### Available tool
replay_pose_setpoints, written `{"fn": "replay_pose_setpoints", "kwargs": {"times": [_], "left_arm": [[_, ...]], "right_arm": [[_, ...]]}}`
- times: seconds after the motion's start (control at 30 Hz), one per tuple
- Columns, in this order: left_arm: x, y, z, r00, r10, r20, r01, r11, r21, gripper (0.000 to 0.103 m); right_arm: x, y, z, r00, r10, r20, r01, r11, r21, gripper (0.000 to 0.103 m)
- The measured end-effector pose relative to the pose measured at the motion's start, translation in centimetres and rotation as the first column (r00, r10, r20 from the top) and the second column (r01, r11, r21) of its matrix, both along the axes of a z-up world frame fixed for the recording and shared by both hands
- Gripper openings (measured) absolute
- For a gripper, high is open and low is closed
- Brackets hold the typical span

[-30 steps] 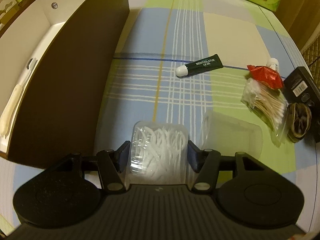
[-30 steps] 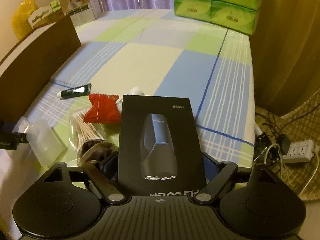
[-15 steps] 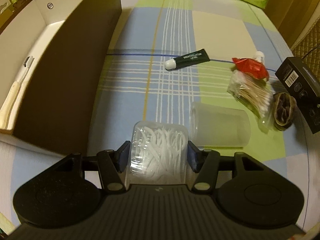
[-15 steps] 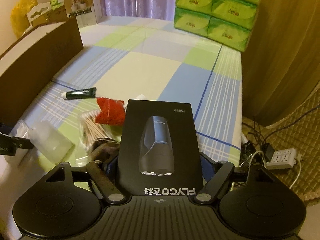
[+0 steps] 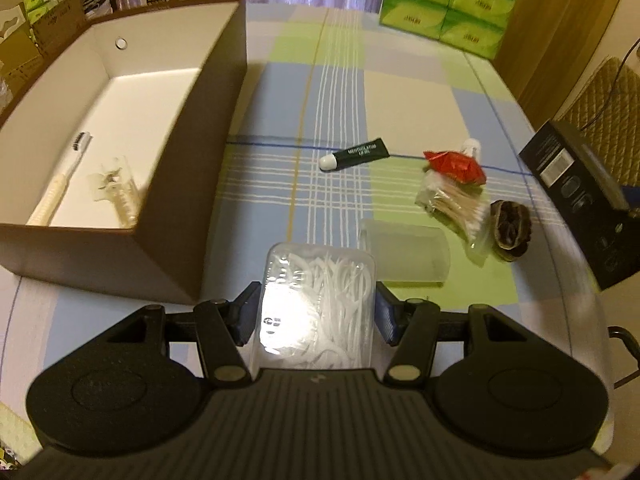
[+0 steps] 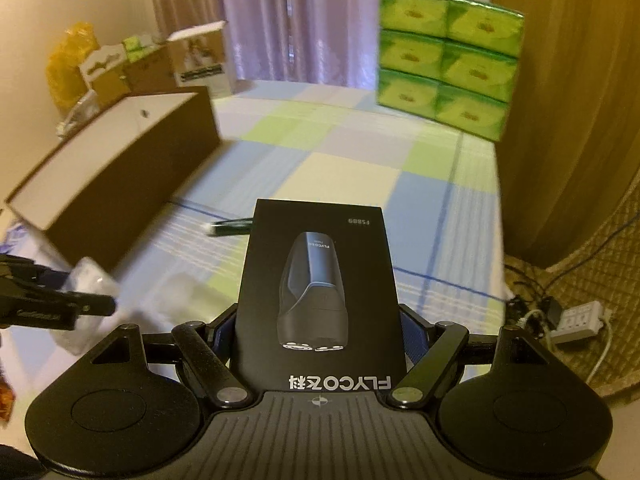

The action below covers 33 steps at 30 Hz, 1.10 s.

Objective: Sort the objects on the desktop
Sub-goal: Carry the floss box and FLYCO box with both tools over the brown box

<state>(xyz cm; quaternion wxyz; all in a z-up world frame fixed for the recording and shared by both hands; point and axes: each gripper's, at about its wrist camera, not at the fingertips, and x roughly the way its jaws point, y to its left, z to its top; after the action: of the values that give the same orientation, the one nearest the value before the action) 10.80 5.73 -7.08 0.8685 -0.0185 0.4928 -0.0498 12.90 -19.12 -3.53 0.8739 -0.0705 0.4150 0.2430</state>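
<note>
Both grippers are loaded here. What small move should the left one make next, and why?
Probably carry the floss pick case, clamped in the left gripper, leftward over the open brown box and lower it in. The box sits just to its left and already holds a toothbrush, so it looks like the sorting destination.

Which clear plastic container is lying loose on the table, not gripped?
The empty frosted cup, lying on its side right of the left gripper. The other clear one, the floss pick box, is clamped between that gripper's fingers.

Clear floss-pick case (image 5: 318, 304) and black shaver box (image 6: 320, 292), each claw-clamped, aloft.
</note>
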Motion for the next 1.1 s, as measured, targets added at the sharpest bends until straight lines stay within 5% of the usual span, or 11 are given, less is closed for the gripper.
{"fn": "replay_pose_setpoints", "kwargs": {"times": [0.53,1.1], "left_arm": [[-3.1,6.2,6.8,0.988,0.074,0.133,-0.065,0.995,-0.072,0.053],[1.6,18.3,10.2,0.965,0.154,0.211,-0.145,0.988,-0.061,0.053]], "right_arm": [[-3.9,10.4,2.6,0.979,0.206,0.004,-0.205,0.975,0.089,0.076],[-1.2,26.1,4.2,0.971,0.238,0.019,-0.238,0.957,0.166,0.076]]}}
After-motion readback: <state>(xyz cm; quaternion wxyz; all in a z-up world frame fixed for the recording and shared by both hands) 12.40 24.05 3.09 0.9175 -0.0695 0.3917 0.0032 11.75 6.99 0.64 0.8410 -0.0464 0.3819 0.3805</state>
